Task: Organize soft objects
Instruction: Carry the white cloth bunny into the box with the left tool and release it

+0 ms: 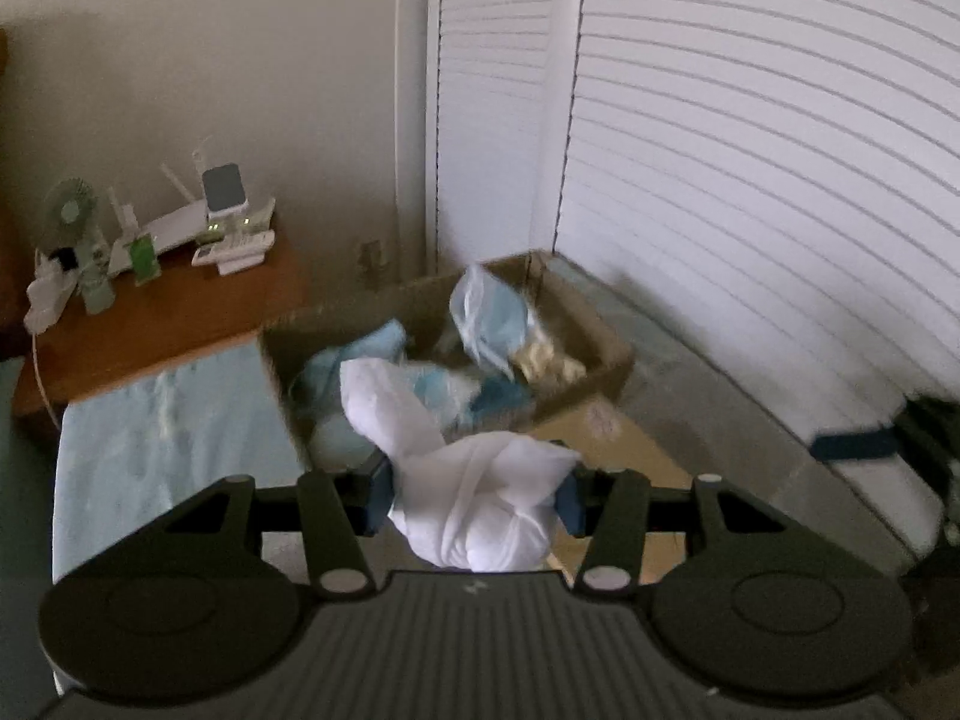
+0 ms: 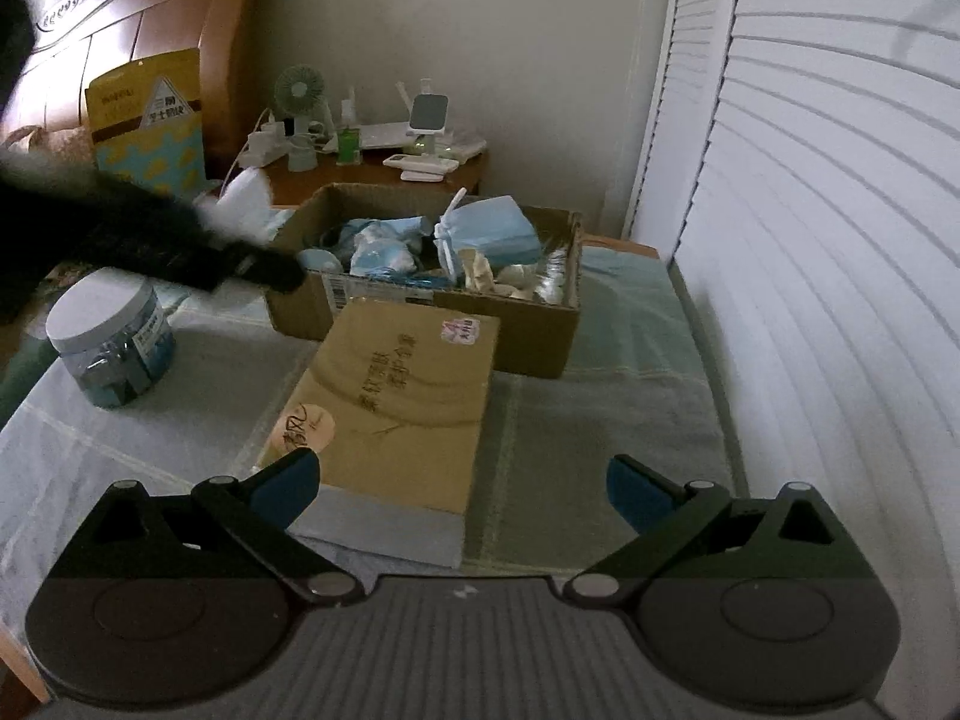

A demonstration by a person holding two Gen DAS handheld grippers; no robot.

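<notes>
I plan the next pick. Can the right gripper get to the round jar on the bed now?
Probably yes: the right gripper is open and empty, and the jar stands uncovered on the bed, left of the flat box; only the dark sleeve passes above it.

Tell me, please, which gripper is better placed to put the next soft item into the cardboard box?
Left, probably. The left gripper is shut on a white cloth bundle and faces the cardboard box just ahead. The right gripper is open and holds nothing.
</notes>
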